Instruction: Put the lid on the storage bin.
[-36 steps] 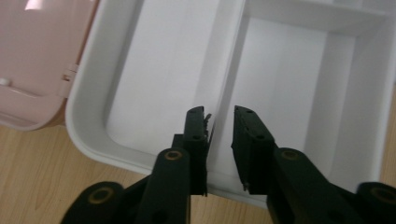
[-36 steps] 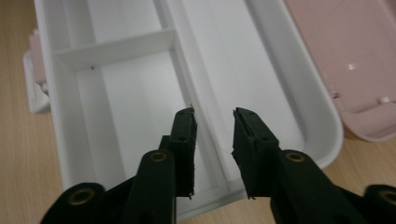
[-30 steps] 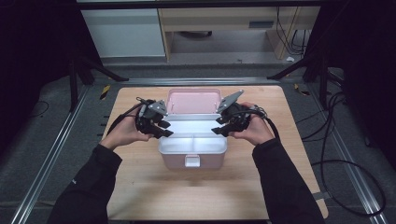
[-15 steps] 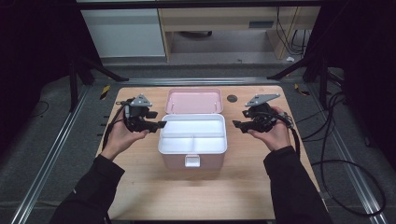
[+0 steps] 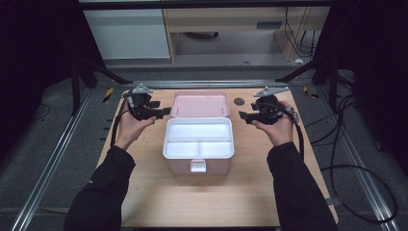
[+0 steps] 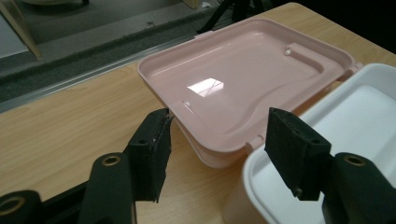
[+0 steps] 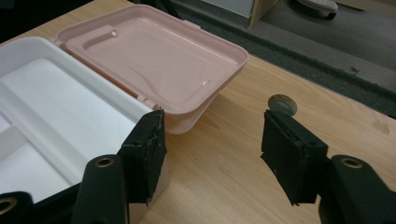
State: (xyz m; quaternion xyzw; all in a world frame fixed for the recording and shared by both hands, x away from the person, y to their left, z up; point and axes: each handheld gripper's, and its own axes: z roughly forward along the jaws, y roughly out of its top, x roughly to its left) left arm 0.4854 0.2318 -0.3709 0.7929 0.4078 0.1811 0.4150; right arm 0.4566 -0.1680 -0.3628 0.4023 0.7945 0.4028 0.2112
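A pink box (image 5: 175, 166) stands mid-table with its lid (image 5: 199, 104) laid open flat behind it. Inside sits a white divided tray (image 5: 198, 131), bare. My left gripper (image 5: 162, 112) hovers left of the lid, jaws pointing right. In the left gripper view the lid (image 6: 233, 79) and tray rim (image 6: 355, 107) lie beyond my left gripper (image 6: 219, 140); its pads touch nothing. My right gripper (image 5: 242, 117) hangs right of the box, pointing left. My right gripper (image 7: 212, 140) frames bare wood beside the lid (image 7: 154, 56). Both pairs of jaws have just been opening, with nothing gripped.
A small grey disc (image 5: 239, 101) is set in the wooden table (image 5: 144, 192) right of the lid, also the disc (image 7: 282, 103) ahead of the right jaws. Metal rails (image 5: 53, 159) flank the table. Cables (image 5: 346, 144) trail on the floor at right.
Both hands have drawn apart from the box's sides, the left going left and the right going right. Both pairs of jaws stand wider than before.
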